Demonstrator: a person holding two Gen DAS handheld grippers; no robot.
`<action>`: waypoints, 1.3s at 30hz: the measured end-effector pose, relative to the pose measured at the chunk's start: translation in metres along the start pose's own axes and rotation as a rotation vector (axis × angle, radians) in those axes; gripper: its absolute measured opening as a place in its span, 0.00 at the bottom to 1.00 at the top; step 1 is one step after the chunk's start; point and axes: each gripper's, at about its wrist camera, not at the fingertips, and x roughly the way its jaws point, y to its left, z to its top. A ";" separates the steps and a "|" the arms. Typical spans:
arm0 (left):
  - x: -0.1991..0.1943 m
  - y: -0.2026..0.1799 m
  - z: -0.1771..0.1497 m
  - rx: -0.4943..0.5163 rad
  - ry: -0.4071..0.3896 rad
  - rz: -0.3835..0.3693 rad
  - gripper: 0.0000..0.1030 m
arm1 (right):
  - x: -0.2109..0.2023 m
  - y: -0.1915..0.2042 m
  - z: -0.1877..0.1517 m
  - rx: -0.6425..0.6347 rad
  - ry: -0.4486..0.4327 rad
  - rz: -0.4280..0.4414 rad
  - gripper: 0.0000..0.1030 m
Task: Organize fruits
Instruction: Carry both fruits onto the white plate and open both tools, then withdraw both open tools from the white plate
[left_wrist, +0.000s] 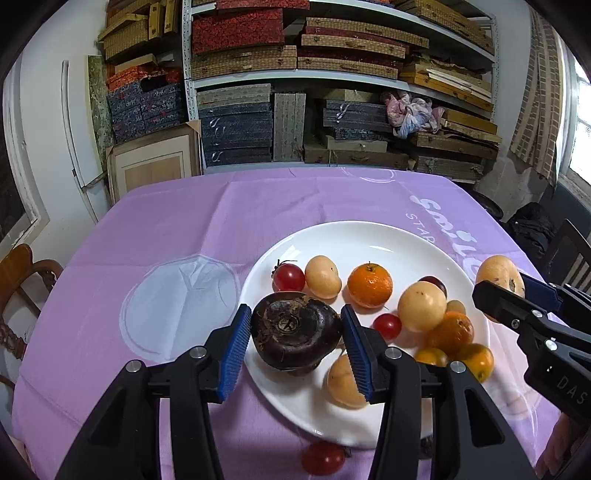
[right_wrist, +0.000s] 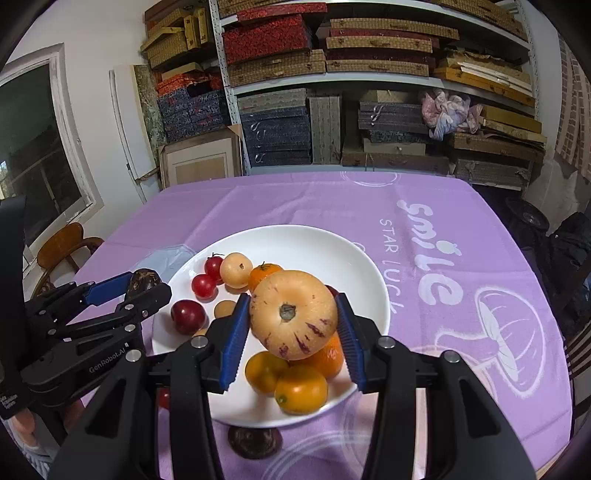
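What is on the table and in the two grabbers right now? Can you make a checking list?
Surface: purple tablecloth, white prints.
Job's things: white plate with oranges, cherry tomatoes, pale fruits; cherry tomato off the plate on the cloth.
Clutter: nothing seen.
Grippers: left gripper shut on dark water chestnut; right gripper shut on pale streaked fruit.
Cables: nothing seen.
Surroundings: shelves of boxes, wooden chair, window.

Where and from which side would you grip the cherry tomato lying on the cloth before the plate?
Grip the cherry tomato across its round middle from above, squeezing left to right: the plate rim lies close behind it.
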 end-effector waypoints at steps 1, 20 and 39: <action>0.007 -0.001 0.003 0.001 0.009 -0.001 0.49 | 0.008 0.001 0.001 -0.006 0.010 0.000 0.44; 0.039 -0.010 0.012 0.059 -0.032 0.089 0.79 | 0.033 0.003 -0.001 -0.041 0.014 -0.016 0.48; -0.053 0.000 -0.054 0.070 -0.094 0.126 0.83 | -0.099 -0.012 -0.094 0.056 -0.136 0.038 0.63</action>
